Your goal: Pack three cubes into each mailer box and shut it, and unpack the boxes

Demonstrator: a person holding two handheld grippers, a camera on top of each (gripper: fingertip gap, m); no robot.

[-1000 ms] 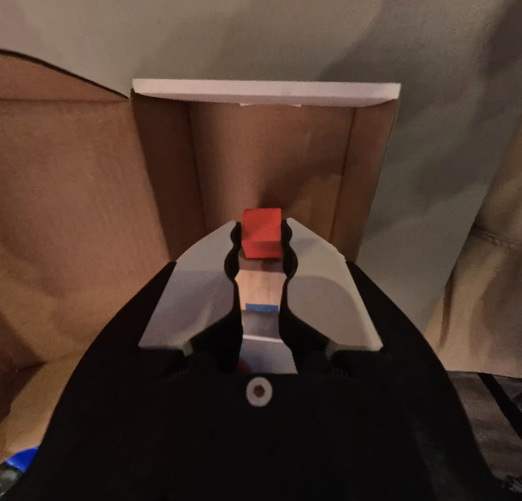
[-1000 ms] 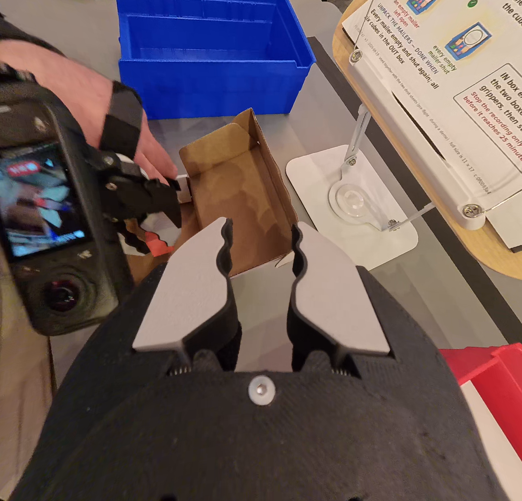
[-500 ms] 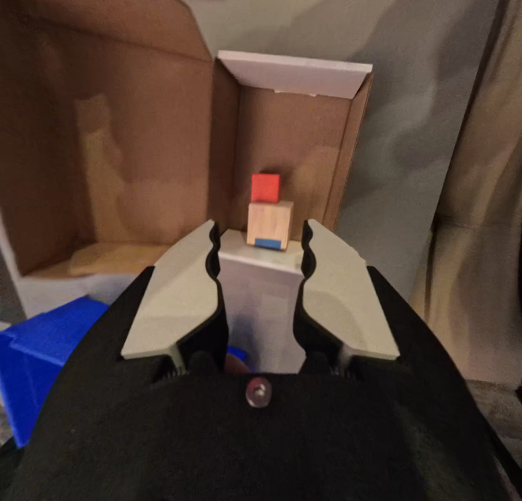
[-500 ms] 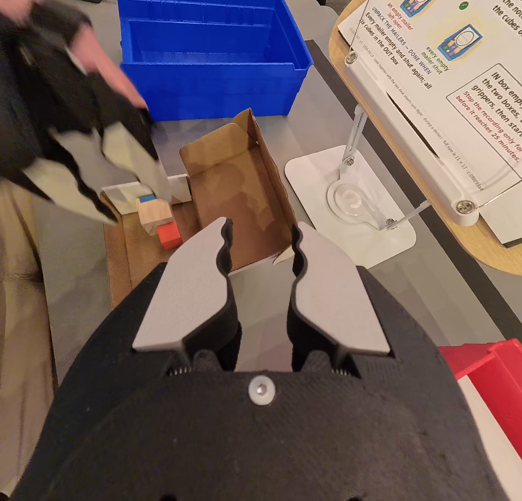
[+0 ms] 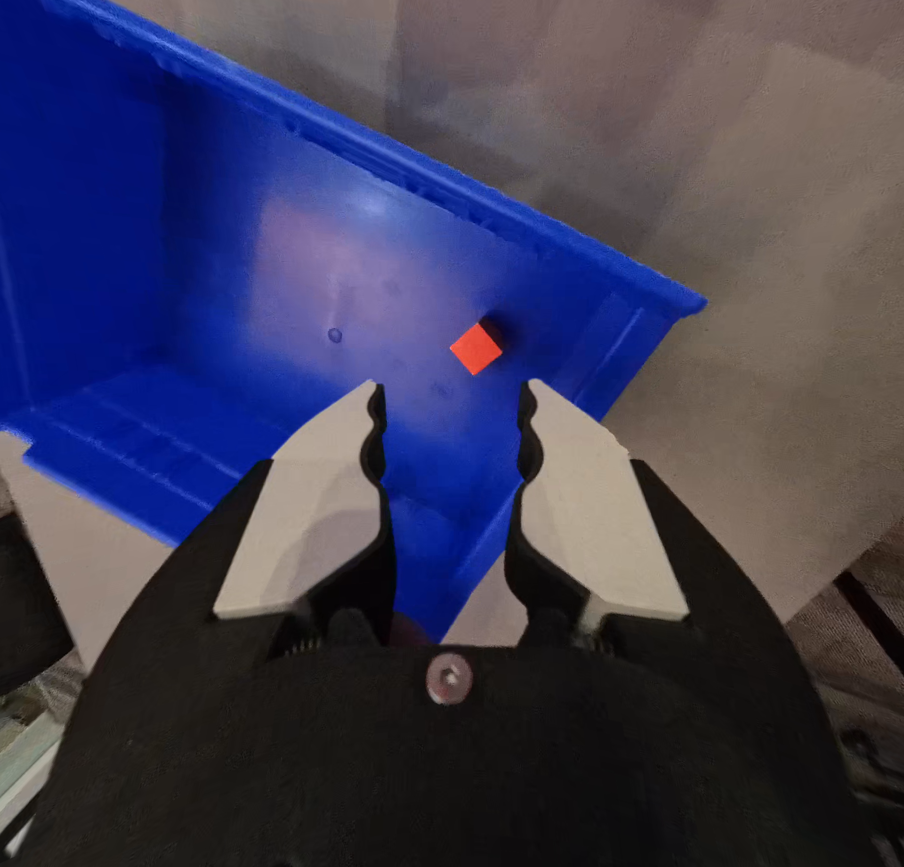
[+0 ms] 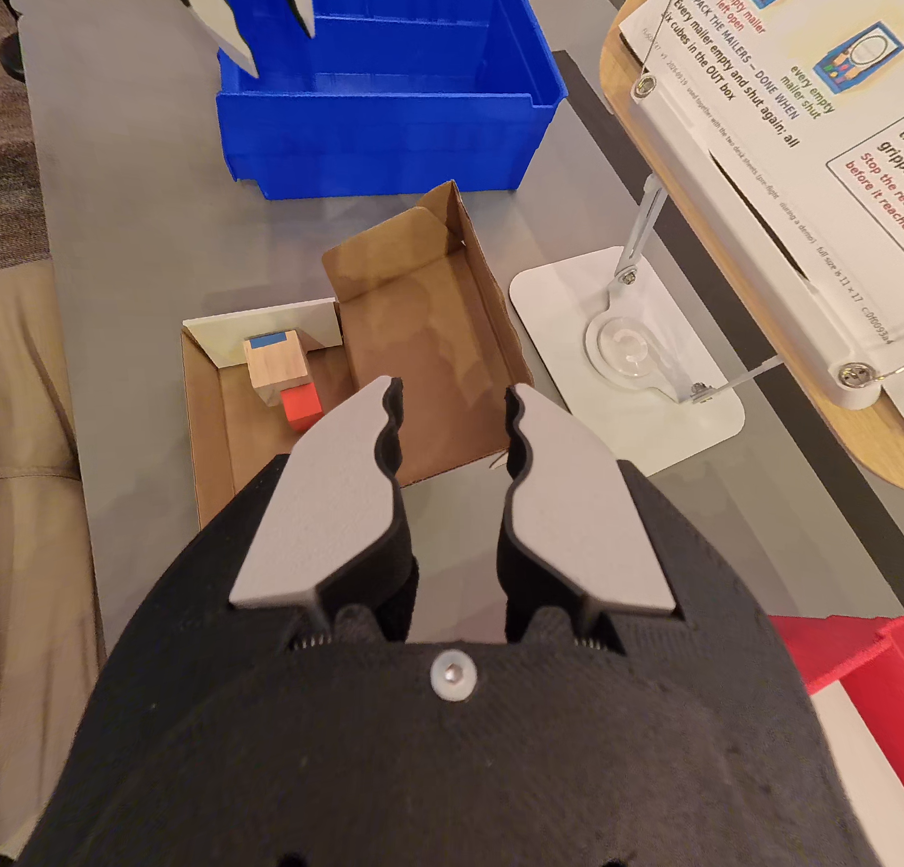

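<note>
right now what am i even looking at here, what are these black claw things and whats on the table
They are two hand-held grippers, each carrying a camera that looks along its fingers. The left gripper hangs open and empty over a blue bin with one small red cube inside. The right gripper, also open and empty, looks down at a grey table: an open cardboard mailer box holding a wooden cube and a red cube, plus a white stand with an instruction sheet.

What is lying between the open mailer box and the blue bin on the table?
Nothing: in the right wrist view, only bare grey table separates the mailer box from the blue bin. The left gripper hangs over the bin.
</note>
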